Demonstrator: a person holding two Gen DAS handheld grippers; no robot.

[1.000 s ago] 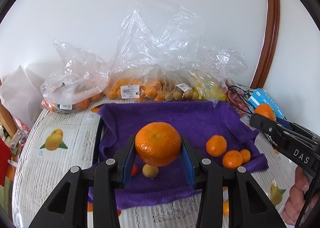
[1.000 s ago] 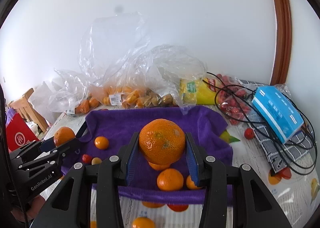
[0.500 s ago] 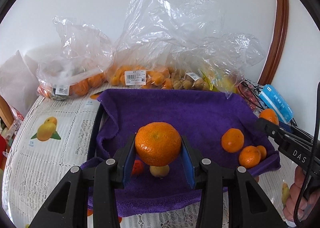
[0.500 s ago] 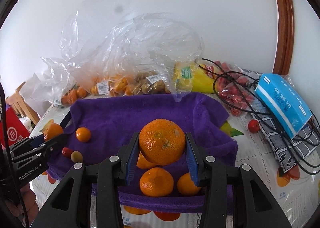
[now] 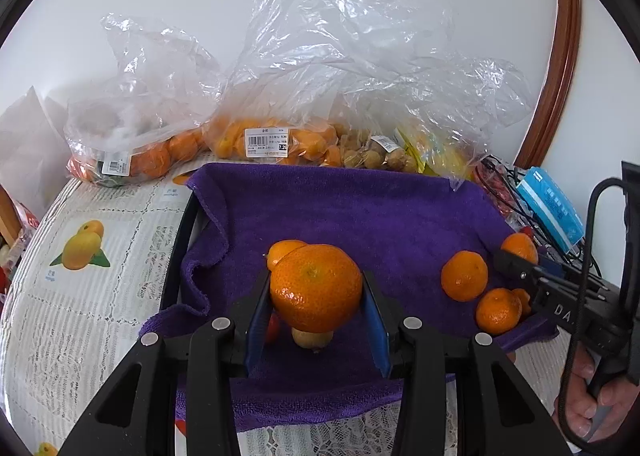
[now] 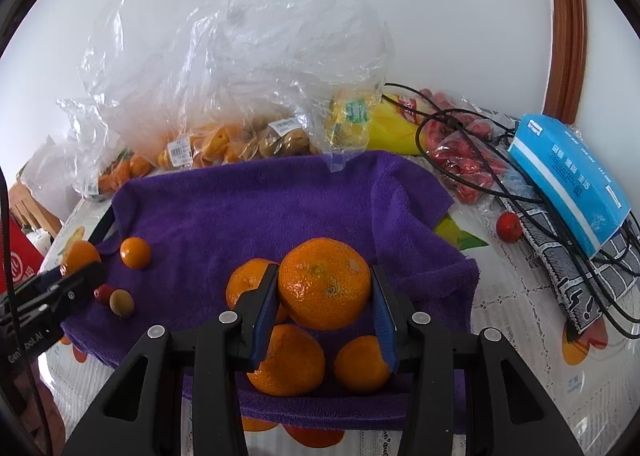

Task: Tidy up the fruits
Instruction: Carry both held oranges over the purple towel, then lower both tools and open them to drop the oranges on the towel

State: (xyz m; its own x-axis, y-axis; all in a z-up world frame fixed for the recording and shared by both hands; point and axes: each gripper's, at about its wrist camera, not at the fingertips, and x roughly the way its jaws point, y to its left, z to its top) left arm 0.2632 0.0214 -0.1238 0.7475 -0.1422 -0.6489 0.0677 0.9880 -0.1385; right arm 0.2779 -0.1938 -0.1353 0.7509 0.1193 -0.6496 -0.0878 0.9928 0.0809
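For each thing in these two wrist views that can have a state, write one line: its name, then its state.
Left gripper: shut on an orange.
Right gripper: shut on an orange.
Purple towel: spread out, edges rumpled.
Loose oranges: resting on the towel.
Plastic bags: open, fruit inside.
Black cable: tangled.

Both tongs (image 5: 316, 320) (image 6: 324, 316) are chunky black plastic with blue pads (image 5: 256, 320), silver screws, white lettering and a black cable.

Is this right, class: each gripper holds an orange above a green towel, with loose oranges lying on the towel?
Not quite. The towel is purple, not green, as both wrist views show. The rest holds: the left gripper and the right gripper each clamp an orange, and loose oranges lie on the towel.
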